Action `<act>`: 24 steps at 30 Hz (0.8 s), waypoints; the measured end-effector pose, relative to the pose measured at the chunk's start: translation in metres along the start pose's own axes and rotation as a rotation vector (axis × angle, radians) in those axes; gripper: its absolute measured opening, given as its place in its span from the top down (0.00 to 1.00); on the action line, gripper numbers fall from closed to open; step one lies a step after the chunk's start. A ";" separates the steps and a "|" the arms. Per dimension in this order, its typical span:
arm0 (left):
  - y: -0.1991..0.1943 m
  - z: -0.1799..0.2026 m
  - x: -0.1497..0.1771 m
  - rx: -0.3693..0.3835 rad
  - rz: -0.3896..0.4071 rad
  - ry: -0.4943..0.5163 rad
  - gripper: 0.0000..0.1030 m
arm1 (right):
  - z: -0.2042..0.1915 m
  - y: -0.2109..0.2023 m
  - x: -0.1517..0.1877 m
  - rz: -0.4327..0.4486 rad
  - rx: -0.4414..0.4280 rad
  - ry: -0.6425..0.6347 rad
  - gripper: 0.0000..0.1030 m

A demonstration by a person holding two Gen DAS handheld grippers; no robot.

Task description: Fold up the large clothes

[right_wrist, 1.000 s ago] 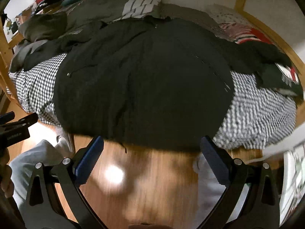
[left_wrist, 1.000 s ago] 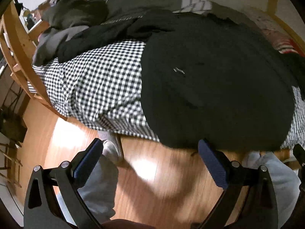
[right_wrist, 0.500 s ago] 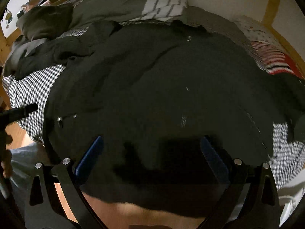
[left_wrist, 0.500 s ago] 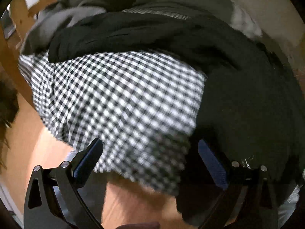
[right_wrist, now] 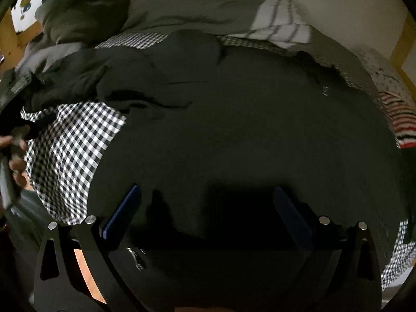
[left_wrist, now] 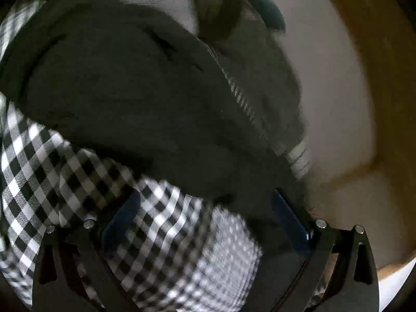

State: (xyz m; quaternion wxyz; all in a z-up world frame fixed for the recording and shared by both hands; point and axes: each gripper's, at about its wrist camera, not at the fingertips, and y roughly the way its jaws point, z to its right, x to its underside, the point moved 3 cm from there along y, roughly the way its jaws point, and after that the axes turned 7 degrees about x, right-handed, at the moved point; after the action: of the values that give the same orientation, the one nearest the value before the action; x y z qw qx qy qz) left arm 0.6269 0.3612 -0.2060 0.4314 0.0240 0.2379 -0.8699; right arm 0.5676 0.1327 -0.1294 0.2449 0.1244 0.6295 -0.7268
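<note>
While the two grippers were hanging back over the wooden floor a second ago, both are now reaching in low over the bed (right_wrist: pixel 75 153), and the floor is almost gone from view. The left gripper (left_wrist: pixel 208 221) is standing with jaws wide apart and nothing between them, hovering over the checked bedcover (left_wrist: pixel 52 161) right at the edge of a dark sleeve-like fold (left_wrist: pixel 145 109). The right gripper (right_wrist: pixel 208 213) is likewise spread open and empty, sitting just above the near hem of the large black garment (right_wrist: pixel 247 135), which is lying spread flat across the bed, its hem hanging toward the floor. Other clothes (right_wrist: pixel 161 7) are lying heaped along the far side. In my judgement the approach is ending and a two-point pickup is being prepared; folding proper is not yet begun. Blur in the left wrist view is limiting detail there.
</note>
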 end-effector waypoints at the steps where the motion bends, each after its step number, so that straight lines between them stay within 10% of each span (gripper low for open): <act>1: -0.003 -0.005 -0.005 0.035 0.014 -0.049 0.05 | -0.006 0.003 -0.003 -0.003 -0.003 -0.007 0.03; 9: -0.003 -0.013 -0.036 0.106 0.086 -0.186 0.05 | -0.055 0.008 -0.032 0.060 -0.040 -0.087 0.03; 15: -0.007 0.000 -0.075 0.176 0.115 -0.130 0.07 | -0.107 -0.006 -0.046 0.374 0.037 -0.359 0.03; 17: -0.008 0.010 -0.084 0.183 0.124 -0.087 0.30 | -0.132 -0.008 -0.048 0.487 0.140 -0.505 0.03; 19: -0.010 0.013 -0.090 0.168 0.129 -0.060 0.82 | -0.157 -0.007 -0.048 0.583 0.230 -0.631 0.03; 24: -0.020 0.030 -0.102 0.255 0.124 0.034 0.86 | -0.210 0.011 -0.051 0.646 0.326 -0.800 0.03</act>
State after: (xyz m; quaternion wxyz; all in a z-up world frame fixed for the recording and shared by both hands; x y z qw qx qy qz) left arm 0.6808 0.4341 -0.1465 0.4735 0.1078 0.1309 -0.8643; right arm 0.5896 0.3471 -0.1508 0.6541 0.0615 0.2957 -0.6935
